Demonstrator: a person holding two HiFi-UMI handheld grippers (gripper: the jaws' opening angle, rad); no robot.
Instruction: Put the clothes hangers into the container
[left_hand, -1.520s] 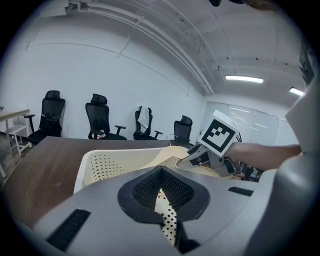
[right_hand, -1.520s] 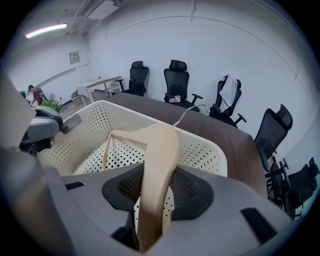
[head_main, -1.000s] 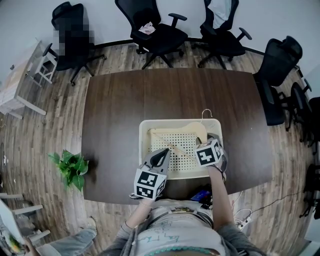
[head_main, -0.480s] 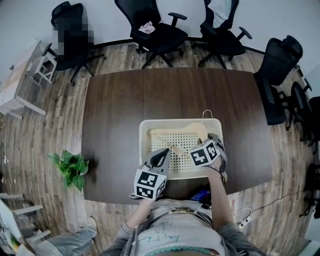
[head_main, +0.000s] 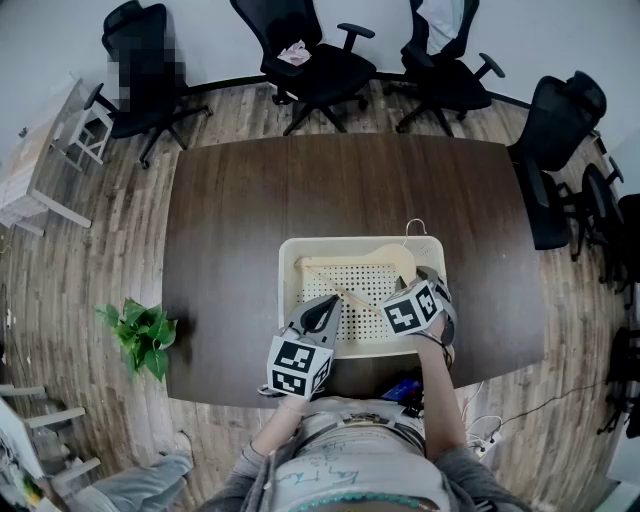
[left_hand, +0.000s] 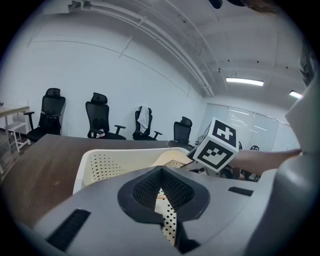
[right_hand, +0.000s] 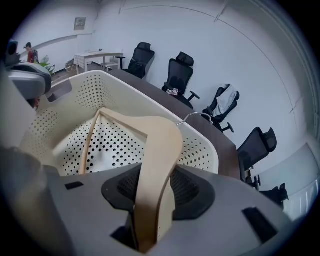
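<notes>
Our right gripper (right_hand: 156, 192) jaws, having just eased open slightly, clasp the wooden hanger (right_hand: 159, 142), which lies low inside the cream container (right_hand: 202, 145) on the counter (head_main: 230, 250). The left gripper (left_hand: 161, 175) jaws meet empty. We judge that release is next: open wider, then lift clear.

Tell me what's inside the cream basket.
One pale wooden clothes hanger with a metal hook sits in the cream perforated plastic basket, one end in the right claw, whose jaws have just been opening. It and the left claw hide the near floor.
</notes>
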